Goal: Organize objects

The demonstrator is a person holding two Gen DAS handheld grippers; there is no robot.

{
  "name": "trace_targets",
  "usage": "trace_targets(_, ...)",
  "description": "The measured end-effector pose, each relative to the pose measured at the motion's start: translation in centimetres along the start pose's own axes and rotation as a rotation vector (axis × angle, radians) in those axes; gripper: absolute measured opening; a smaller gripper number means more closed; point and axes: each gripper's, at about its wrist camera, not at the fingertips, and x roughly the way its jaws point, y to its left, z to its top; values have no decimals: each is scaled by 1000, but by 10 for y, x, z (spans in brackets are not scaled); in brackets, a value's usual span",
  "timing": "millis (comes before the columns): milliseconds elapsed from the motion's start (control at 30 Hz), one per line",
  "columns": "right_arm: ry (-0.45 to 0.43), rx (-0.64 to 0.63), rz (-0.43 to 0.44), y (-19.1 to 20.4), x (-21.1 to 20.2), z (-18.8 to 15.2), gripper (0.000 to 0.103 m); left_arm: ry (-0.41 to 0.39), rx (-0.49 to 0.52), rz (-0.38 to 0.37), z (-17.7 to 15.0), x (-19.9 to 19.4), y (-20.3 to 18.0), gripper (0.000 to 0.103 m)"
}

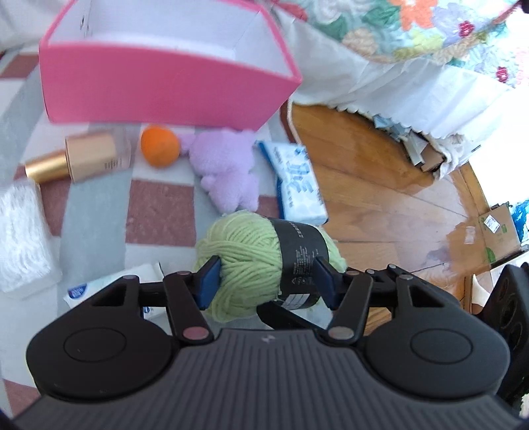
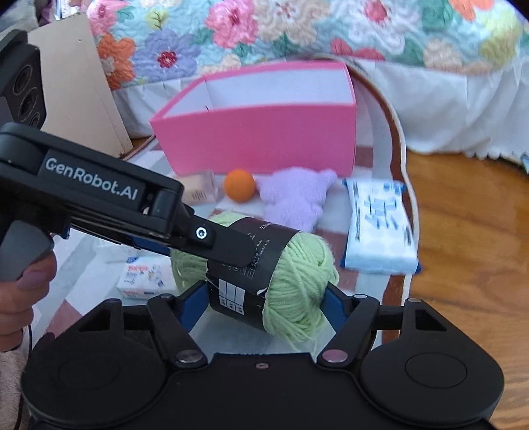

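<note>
A skein of pale green yarn with a black paper band lies on a checked rug. My left gripper straddles it; one blue pad presses the green wool and the other presses the band. My right gripper holds the same skein lengthwise, with pads against the banded end and the wool end. In the right wrist view the left gripper's fingers reach over the skein from the left, held by a hand. Behind stands an open pink box, which looks empty.
Between skein and box lie an orange ball, a purple plush, a gold bottle, and a blue-white tissue pack. A small tissue pack sits left. Wooden floor and a quilted bed border the rug.
</note>
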Motion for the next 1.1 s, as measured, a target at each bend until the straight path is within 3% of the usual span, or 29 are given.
trace_targets(433,-161,-159,26,29,-49,77,76,-170,43,8,46,-95,-25,58)
trace_targets(667,-233,-229,22,29,-44,119,76,-260,36,19,84,-112,-24,58)
trace_targets(900,-217,-272,12,15,-9,153,76,-280,18,35,127,-96,-14,58)
trace_targets(1100,-102,-125,85,-19,37,189,76,-263,-39,10,169,-67,7,58)
